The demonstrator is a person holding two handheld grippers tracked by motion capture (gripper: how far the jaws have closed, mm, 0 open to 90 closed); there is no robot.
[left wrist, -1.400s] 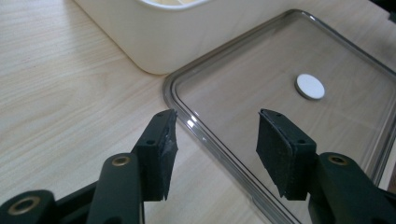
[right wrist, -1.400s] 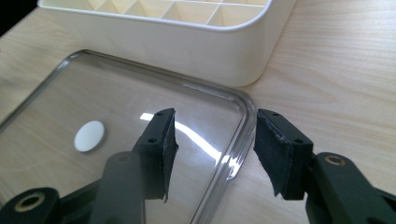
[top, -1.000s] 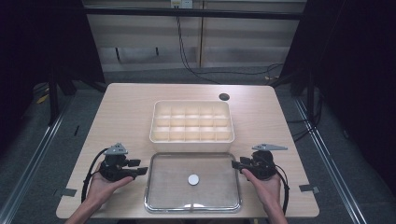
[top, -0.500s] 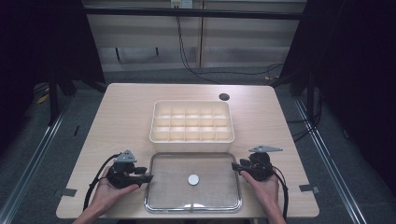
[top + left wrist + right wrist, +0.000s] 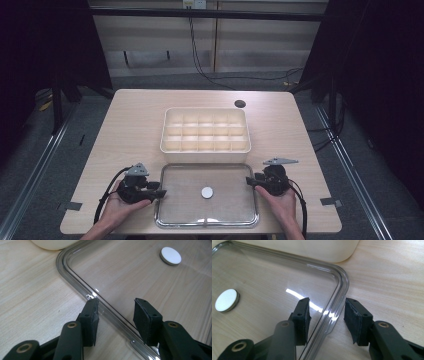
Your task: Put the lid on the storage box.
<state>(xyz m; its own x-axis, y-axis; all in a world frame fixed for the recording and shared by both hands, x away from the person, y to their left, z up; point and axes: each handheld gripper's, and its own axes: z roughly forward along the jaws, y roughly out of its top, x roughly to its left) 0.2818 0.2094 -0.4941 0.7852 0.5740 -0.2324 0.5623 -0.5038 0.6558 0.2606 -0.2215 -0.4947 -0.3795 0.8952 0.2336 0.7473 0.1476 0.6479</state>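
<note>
Clear lid [image 5: 185,207], flat on desk [image 5: 130,125], between both claws. Left claw [image 5: 115,312] and right claw [image 5: 325,312]: each parted, empty, straddling a side rim. Step judged: grasp being prepared. Next: both to be closed on rim, then raised level toward compartment box [image 5: 205,131] beyond.

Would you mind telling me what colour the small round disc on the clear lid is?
White, with a darker rim; the disc shows best in the left gripper view.
</note>
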